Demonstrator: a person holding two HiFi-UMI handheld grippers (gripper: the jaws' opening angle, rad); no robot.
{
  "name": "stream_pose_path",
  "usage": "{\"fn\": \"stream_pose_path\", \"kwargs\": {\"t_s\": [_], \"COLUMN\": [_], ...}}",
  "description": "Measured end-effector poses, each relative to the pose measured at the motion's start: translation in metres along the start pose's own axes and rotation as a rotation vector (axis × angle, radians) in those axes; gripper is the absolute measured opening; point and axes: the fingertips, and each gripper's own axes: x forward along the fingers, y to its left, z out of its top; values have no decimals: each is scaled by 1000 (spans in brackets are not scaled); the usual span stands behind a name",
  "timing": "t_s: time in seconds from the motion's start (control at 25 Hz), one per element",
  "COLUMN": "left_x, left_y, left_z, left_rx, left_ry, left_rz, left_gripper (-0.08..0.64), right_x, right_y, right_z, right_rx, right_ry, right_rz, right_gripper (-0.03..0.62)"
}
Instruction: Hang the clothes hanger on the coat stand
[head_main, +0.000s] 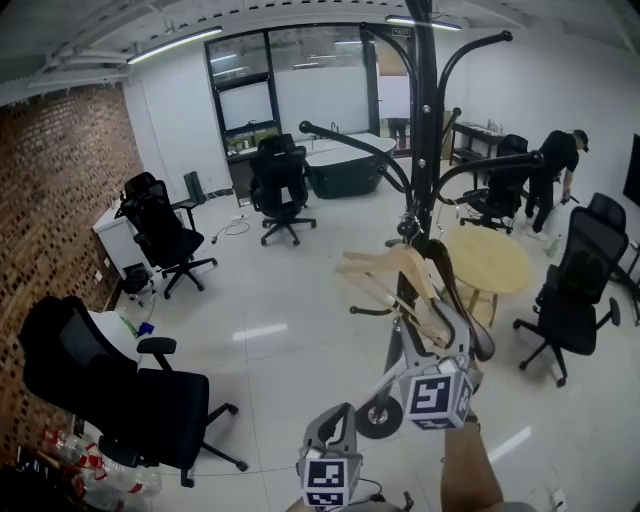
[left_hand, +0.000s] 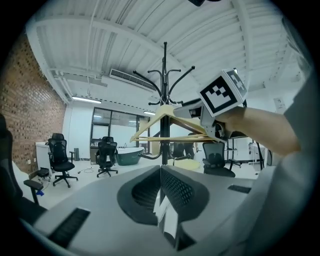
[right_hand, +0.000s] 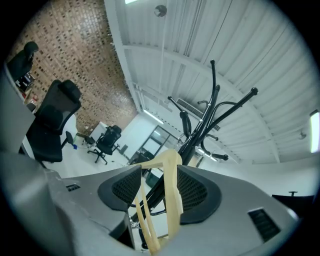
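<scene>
The black coat stand (head_main: 427, 150) rises right in front of me, its curved arms spreading near the top. A pale wooden hanger (head_main: 395, 270) sits tilted against the pole, its hook end up by a lower arm. My right gripper (head_main: 425, 318) reaches up around the hanger's right end. In the right gripper view the hanger's arm (right_hand: 172, 200) lies between the jaws of the right gripper (right_hand: 157, 172), beside one pad with a gap to the other. The left gripper (head_main: 343, 412) hangs lower and holds nothing. In its own view the left gripper (left_hand: 161, 170) is shut, facing the hanger (left_hand: 167, 116) and the stand (left_hand: 164, 100).
A round wooden table (head_main: 487, 258) stands just right of the stand. Black office chairs (head_main: 575, 290) (head_main: 110, 385) (head_main: 280, 185) ring the white floor. A person (head_main: 555, 165) bends over at the back right. Bottles (head_main: 80, 460) lie by the brick wall at lower left.
</scene>
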Motion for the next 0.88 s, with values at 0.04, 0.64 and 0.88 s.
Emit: {"fn": "stream_pose_path", "kwargs": {"t_s": [0.04, 0.64, 0.88], "left_x": [-7, -80, -75], "left_y": [2, -64, -206], "left_z": [1, 8, 20], "left_rx": [-1, -39, -8], "left_ry": [-13, -93, -110], "left_rz": [-7, -231, -273], "left_gripper": [18, 17, 17], "right_x": [-10, -191, -284], "right_y": [2, 13, -67], "right_z": [2, -20, -94], "right_rx": [17, 287, 332], "right_ry": [-2, 88, 101], "right_rz": [-19, -117, -126], "right_gripper": [215, 6, 6]}}
